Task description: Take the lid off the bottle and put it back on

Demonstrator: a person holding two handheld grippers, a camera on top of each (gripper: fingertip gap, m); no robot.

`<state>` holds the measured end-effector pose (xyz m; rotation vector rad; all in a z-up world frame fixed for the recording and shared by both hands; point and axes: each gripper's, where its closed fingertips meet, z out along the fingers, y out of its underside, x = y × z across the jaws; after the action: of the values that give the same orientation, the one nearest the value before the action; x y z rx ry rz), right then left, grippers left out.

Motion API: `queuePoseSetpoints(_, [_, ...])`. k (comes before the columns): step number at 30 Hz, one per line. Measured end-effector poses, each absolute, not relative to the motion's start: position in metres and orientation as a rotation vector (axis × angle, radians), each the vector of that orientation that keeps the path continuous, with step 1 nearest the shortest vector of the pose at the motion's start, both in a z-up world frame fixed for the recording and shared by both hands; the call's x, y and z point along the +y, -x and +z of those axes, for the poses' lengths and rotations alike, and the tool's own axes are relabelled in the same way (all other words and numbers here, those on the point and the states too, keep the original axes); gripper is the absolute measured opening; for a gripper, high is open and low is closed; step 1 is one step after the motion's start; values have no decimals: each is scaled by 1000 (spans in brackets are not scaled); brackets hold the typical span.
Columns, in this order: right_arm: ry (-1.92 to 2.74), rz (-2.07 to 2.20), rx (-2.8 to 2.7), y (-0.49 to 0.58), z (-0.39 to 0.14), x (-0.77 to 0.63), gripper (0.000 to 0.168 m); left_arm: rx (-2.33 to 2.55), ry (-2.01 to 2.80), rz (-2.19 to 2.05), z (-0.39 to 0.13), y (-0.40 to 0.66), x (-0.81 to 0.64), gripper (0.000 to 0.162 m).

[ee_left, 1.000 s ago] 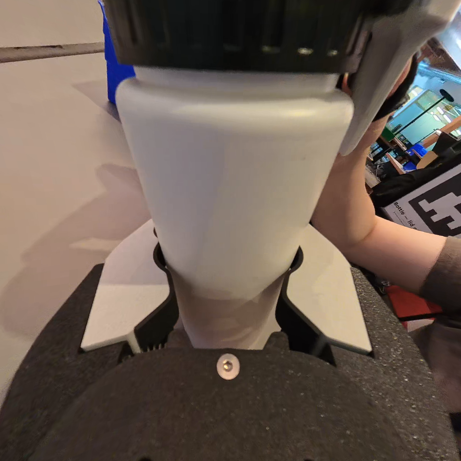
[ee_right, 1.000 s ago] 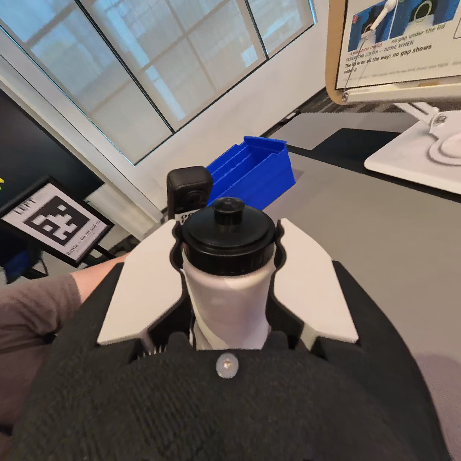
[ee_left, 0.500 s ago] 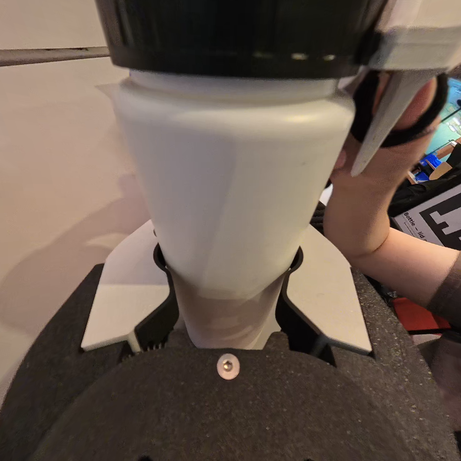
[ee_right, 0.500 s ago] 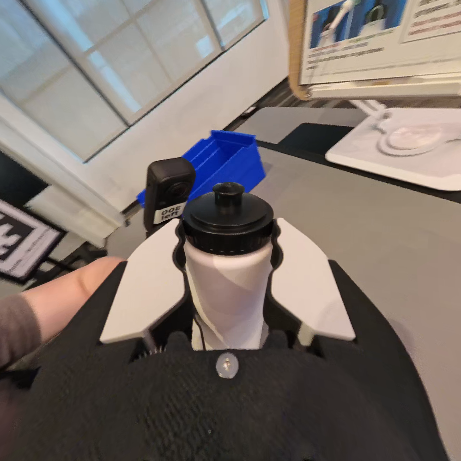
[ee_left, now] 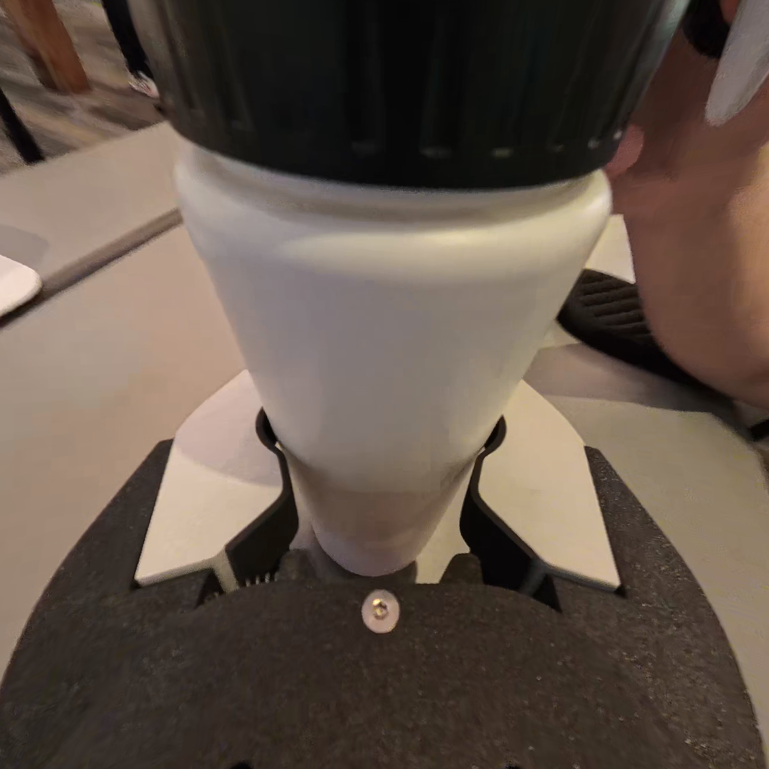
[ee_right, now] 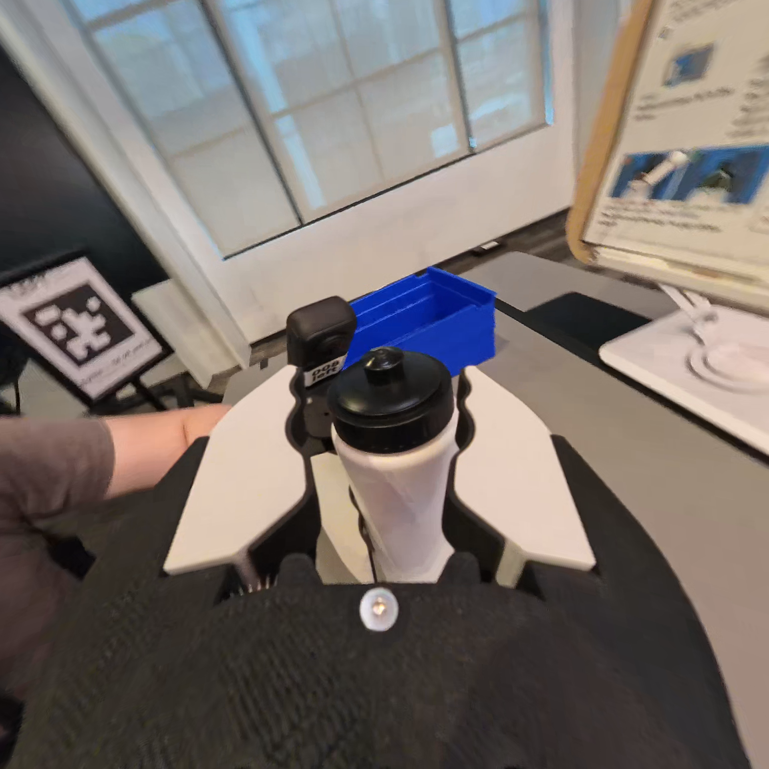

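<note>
A white bottle (ee_left: pixel 374 312) with a black ribbed lid (ee_left: pixel 395 83) screwed on stands upright. My left gripper (ee_left: pixel 380 420) is shut on the bottle's lower body. In the right wrist view, my right gripper (ee_right: pixel 376 383) is open around the lid (ee_right: pixel 391 395), with a clear gap on the left side and the right finger close to the lid. The bottle body (ee_right: pixel 395 499) shows below it. One right finger (ee_left: pixel 740 75) and the hand holding that gripper (ee_left: pixel 707 291) show at the upper right of the left wrist view.
A blue bin (ee_right: pixel 437 324) sits on the grey table (ee_right: pixel 582 457) behind the bottle. A white stand base (ee_right: pixel 666 374) holding a clipboard sheet (ee_right: pixel 686 145) is at the right. A marker sign (ee_right: pixel 75 328) stands at the left. The left gripper's camera (ee_right: pixel 320 333) is just behind the lid.
My right gripper was shut on the lid and has now opened around it. Both views have swung round. My left gripper still holds the bottle.
</note>
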<state>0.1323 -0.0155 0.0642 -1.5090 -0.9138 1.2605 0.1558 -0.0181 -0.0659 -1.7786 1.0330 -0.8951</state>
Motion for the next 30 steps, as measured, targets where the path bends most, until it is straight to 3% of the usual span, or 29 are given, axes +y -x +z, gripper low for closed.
queuePoseSetpoints(2, [1420,1133,-1093,-126,54,-26,81,1064,1697,-827,-67,-154,-16,99])
queuePoseSetpoints(6, [1311,886,-1257,-114,38,-35,81,1031,1545,-844,-61,-155,-17,100])
queuePoseSetpoints(11, [1323,946,-1220,-109,39,-36,70,1055,1463,-803,-61,-158,-17,103])
queuePoseSetpoints(25, [1514,671,-649,-110,40,-5,70,834,1668,-585,-65,-143,14,102])
queuePoseSetpoints(30, [1460,786,-844,-102,43,-11,76,853,1639,-625,-64,-142,12,102])
